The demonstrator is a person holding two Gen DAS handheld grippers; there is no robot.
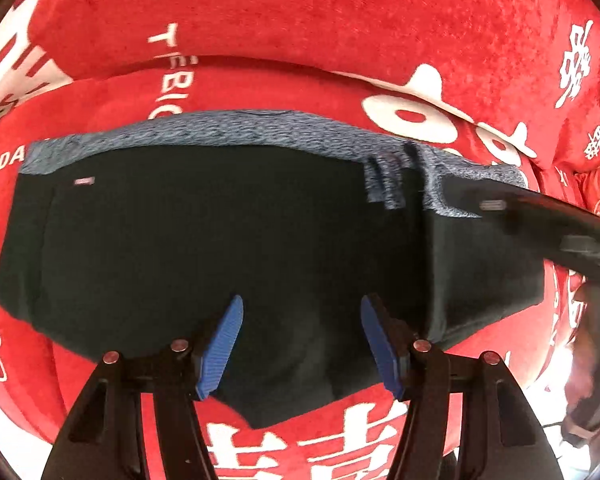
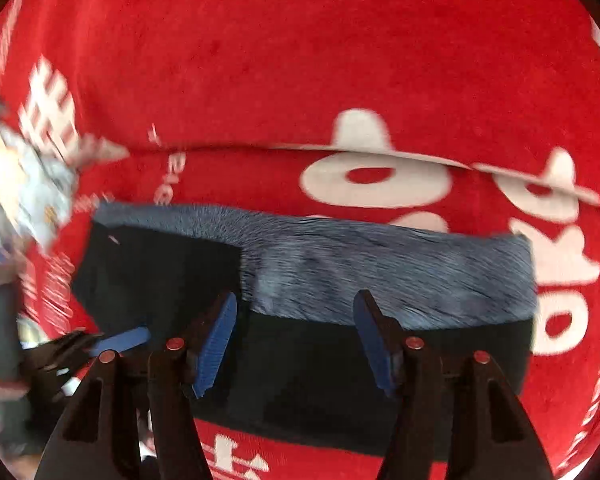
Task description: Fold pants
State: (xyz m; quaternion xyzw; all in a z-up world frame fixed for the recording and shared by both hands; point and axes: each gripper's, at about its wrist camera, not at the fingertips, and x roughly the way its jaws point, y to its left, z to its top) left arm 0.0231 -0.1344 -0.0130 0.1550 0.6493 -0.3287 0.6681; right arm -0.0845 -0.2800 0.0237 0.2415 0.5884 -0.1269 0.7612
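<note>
Folded black pants (image 1: 180, 240) lie flat on a red blanket (image 1: 300, 20), their grey-blue heathered waistband (image 1: 220, 128) along the far edge. My left gripper (image 1: 302, 304) hovers open over the near part of the pants, with nothing between its blue pads. The right gripper's dark housing (image 1: 548, 220) reaches in over the pants' right end. In the right wrist view the pants (image 2: 300, 360) and waistband (image 2: 380, 272) lie below my right gripper (image 2: 296, 298), which is open and empty. One blue pad (image 2: 120, 339) of the left gripper shows at lower left.
The red blanket (image 2: 300, 60) carries large white characters and has a fold line running behind the pants. A person's blurred light sleeve (image 2: 28, 184) is at the left edge, and a blurred hand (image 1: 596, 340) at the right edge.
</note>
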